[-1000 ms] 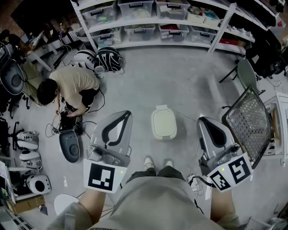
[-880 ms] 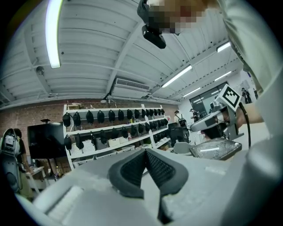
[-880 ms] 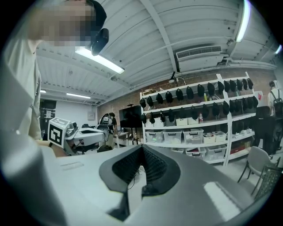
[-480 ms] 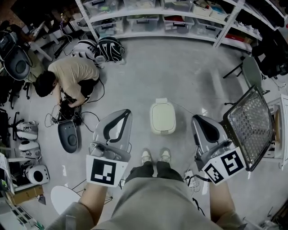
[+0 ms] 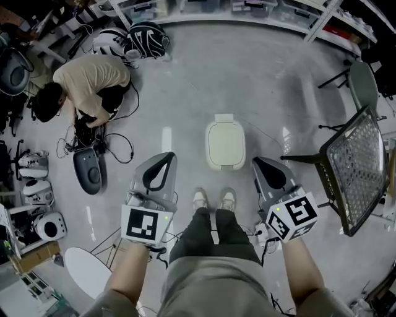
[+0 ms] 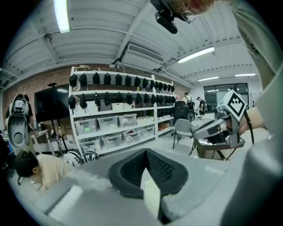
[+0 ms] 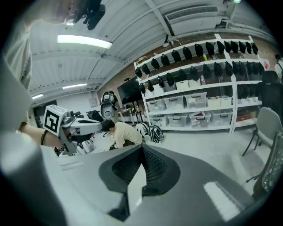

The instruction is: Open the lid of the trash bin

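A cream trash bin [image 5: 224,144] with its lid down stands on the grey floor just beyond my shoes [image 5: 213,199] in the head view. My left gripper [image 5: 164,158] hangs to the bin's left, level with its near end. My right gripper [image 5: 256,161] hangs to the bin's right. Neither touches the bin. In the left gripper view the left gripper [image 6: 146,153] has its jaws pressed together on nothing. The right gripper view shows the right gripper [image 7: 142,148] closed the same way. The bin is hidden in both gripper views.
A person [image 5: 86,83] crouches over cables at the far left. A mesh chair [image 5: 352,167] stands close on the right. Shelves with bins [image 5: 247,7] line the far side. Helmets and gear [image 5: 37,186] lie along the left, and a white round object [image 5: 86,269] lies near left.
The bin now lies closer to my feet in the head view. Both grippers have drawn inward and nearer to its sides, still closed.
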`<state>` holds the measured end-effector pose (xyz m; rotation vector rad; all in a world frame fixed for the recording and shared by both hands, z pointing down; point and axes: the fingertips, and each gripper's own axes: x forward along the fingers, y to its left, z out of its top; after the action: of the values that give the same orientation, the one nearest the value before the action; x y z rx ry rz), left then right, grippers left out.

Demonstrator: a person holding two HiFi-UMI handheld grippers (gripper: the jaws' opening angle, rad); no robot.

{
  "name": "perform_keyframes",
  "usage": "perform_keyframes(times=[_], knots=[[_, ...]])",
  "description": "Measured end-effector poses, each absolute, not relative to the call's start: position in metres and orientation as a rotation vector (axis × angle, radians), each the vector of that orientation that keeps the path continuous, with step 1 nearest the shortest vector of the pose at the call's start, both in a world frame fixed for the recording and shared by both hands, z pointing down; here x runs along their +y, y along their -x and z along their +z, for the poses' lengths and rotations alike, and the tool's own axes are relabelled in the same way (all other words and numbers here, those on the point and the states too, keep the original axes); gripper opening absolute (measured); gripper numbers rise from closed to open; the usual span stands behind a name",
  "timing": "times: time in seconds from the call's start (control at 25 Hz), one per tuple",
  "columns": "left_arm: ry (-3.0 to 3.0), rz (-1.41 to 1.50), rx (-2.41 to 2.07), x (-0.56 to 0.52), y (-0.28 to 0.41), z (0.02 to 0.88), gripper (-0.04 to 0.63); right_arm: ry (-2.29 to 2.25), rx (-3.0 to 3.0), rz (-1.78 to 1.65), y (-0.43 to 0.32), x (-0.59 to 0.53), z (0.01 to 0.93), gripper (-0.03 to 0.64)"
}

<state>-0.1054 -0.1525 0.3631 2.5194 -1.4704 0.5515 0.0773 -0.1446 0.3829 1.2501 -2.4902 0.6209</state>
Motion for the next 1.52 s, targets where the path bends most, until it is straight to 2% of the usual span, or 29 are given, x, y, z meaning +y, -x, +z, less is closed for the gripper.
perform_keyframes(times=[0.84, 1.2, 1.52], knots=[[-2.368, 0.856, -1.140, -0.117, 0.110, 0.727, 0.002, -1.052, -2.175, 0.925, -0.062, -0.107, 0.786, 0.003], [-2.277, 0.887, -1.128, -0.115, 0.133, 0.810, 0.002, -1.018, -2.009, 0.987, -0.067, -0.089, 0.896, 0.003], [-2.253, 0.890, -1.139, -0.113, 0.139, 0.826, 0.002, -1.015, -1.976, 0.973, -0.069, -0.086, 0.922, 0.003]])
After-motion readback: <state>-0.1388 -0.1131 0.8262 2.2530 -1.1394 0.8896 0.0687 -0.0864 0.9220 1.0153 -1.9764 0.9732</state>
